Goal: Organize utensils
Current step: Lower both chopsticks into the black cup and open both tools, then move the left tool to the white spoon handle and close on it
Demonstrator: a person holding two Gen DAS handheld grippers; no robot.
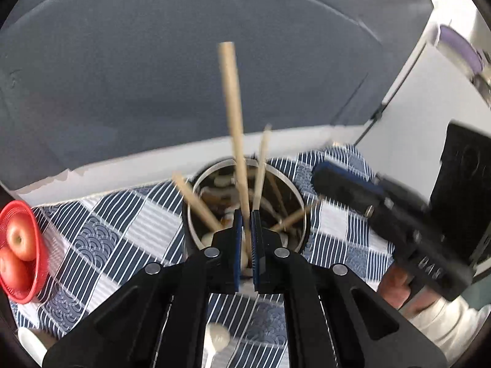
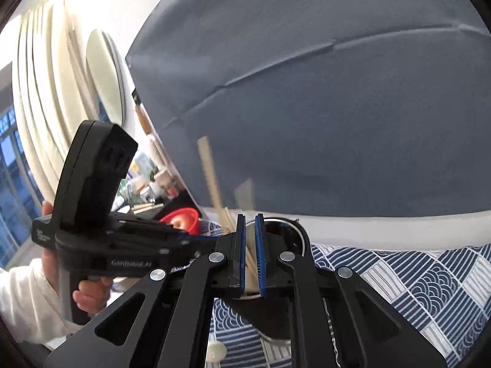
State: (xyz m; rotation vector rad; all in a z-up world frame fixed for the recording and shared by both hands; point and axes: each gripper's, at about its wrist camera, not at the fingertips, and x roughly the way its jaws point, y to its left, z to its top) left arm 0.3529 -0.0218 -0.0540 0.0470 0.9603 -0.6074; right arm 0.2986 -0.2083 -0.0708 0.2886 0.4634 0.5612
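The left gripper (image 1: 246, 239) has its fingers drawn narrow around a long wooden chopstick (image 1: 233, 128), which rises steeply past the fingertips and leans slightly off upright. Directly ahead of and below the fingertips stands the steel utensil holder (image 1: 294, 190), already containing further chopsticks (image 1: 196, 204) and pale spoon handles, all splayed outward against the rim. These leaning sticks crowd the opening on both sides of the fingers.

The right gripper (image 2: 250, 245) also shows a narrow gap; a pale stick sits between the blue pads (image 2: 260, 254), but whether it is clamped cannot be determined (motion blur). In the left wrist view, the right gripper body (image 1: 399, 214) lies to the right of the fingers, near the holder rim.

Surroundings: a blue-and-white patterned tablecloth (image 1: 116, 233) under the holder, a red basket (image 1: 27, 279) with apples (image 1: 20, 239) far left of the fingers, and a white spoon (image 1: 216, 337) on the cloth behind the fingertips
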